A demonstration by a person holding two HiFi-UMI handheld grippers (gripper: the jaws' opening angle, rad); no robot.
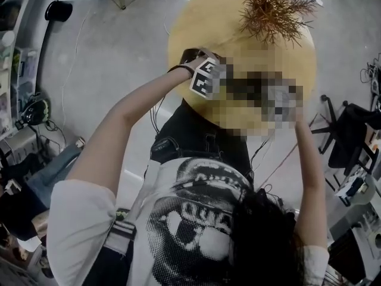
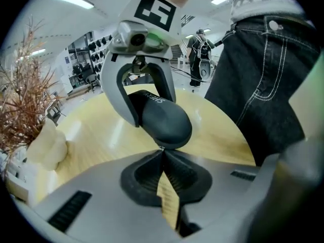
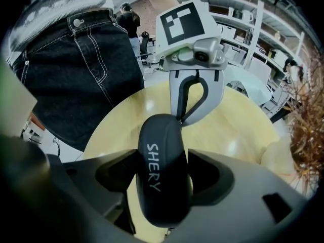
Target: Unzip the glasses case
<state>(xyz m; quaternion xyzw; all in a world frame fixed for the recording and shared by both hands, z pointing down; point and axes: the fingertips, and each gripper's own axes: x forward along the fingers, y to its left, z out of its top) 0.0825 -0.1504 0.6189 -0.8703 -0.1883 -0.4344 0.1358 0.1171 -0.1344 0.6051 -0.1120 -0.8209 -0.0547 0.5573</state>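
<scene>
A black oval glasses case (image 3: 157, 151) printed SHERY is held above the round wooden table (image 1: 196, 28). My right gripper (image 3: 163, 186) is shut on the case, its pads pressing on the two long sides. My left gripper (image 2: 162, 151) is shut, and its tips meet at the near end of the case (image 2: 162, 120) on the small metal zipper pull (image 2: 161, 147). In the right gripper view, the left gripper (image 3: 181, 118) reaches in from the far end and pinches that pull. In the head view a mosaic patch hides both jaws; only the left marker cube (image 1: 205, 79) shows.
A dried brown plant (image 1: 271, 8) stands at the table's far side, with a pale lumpy object (image 2: 48, 146) at its foot. The person's dark jeans (image 2: 268, 75) press against the table's near edge. Chairs and cables (image 1: 348, 136) crowd the floor to the right.
</scene>
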